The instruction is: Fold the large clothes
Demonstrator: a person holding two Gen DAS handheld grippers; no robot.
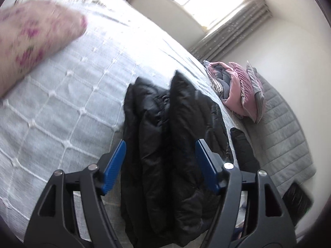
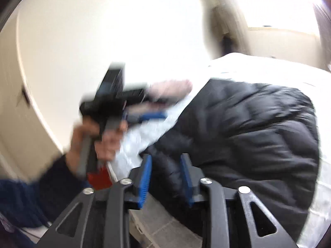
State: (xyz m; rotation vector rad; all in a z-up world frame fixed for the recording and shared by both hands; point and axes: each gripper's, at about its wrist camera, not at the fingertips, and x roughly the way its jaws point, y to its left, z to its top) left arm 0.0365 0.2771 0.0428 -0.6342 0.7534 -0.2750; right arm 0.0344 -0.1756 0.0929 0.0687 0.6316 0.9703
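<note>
A black puffer jacket (image 1: 171,144) lies bunched in long folds on the white quilted bed (image 1: 62,107). My left gripper (image 1: 161,142) is open, its blue pads on either side of the jacket's near end, not closed on it. In the right wrist view the same jacket (image 2: 248,136) spreads across the bed to the right. My right gripper (image 2: 165,157) is open with a narrower gap, its tips at the jacket's edge. The left gripper (image 2: 144,111) and the hand that holds it show blurred at the left.
A floral pillow (image 1: 35,41) lies at the bed's upper left. A pile of pink and grey bedding (image 1: 238,91) sits on a grey quilted mat (image 1: 285,136) beside the bed. A window with curtains (image 1: 198,2) is behind. A cream wall (image 2: 82,31) is left.
</note>
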